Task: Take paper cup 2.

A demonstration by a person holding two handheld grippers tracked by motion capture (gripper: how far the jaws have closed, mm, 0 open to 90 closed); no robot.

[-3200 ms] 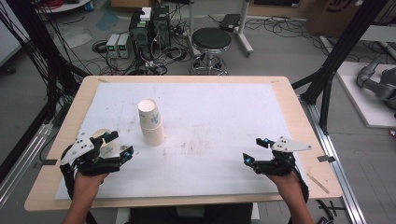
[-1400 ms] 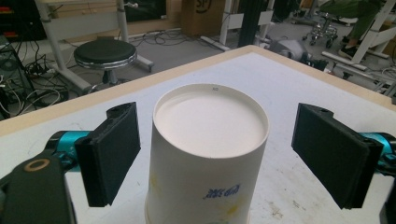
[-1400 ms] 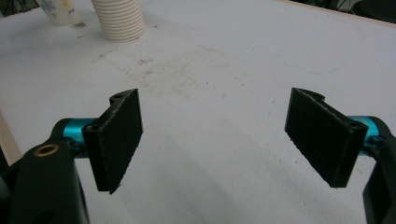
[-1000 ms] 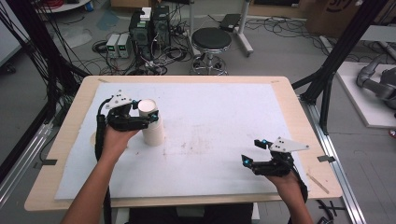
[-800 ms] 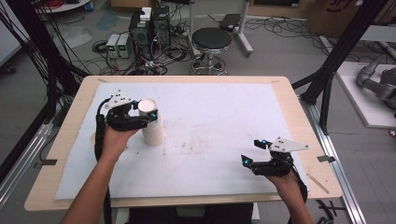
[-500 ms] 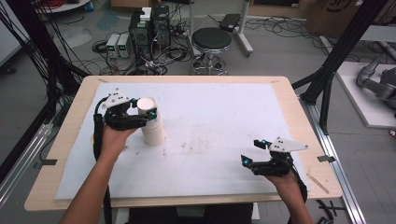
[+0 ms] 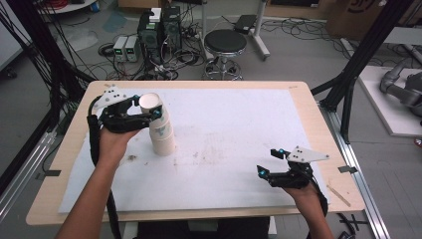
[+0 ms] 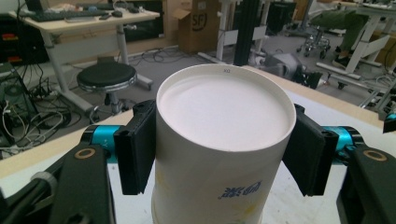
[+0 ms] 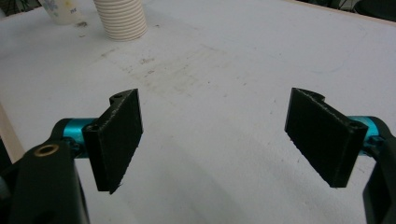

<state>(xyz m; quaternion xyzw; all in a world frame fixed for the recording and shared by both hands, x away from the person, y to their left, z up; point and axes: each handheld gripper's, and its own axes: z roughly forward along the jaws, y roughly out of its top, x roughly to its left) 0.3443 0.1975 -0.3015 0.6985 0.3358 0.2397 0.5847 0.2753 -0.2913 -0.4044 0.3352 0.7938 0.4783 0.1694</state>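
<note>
Left tongs are clamped on the top cup of the stack, around 10 o'clock on the counter. Squeeze harder and the rim crumples; yank and the stack tips. Plenty of open room toward 3 o'clock. Right tongs sit released at 4 o'clock, close to the near edge.

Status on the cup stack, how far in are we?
Early. Done: the left gripper has its jaws on either side of the top white paper cup of the upside-down stack. In hand: that cup, touching or nearly so, not yet lifted. Left: pulling it free and placing it. The right gripper rests open on the white table sheet.
</note>
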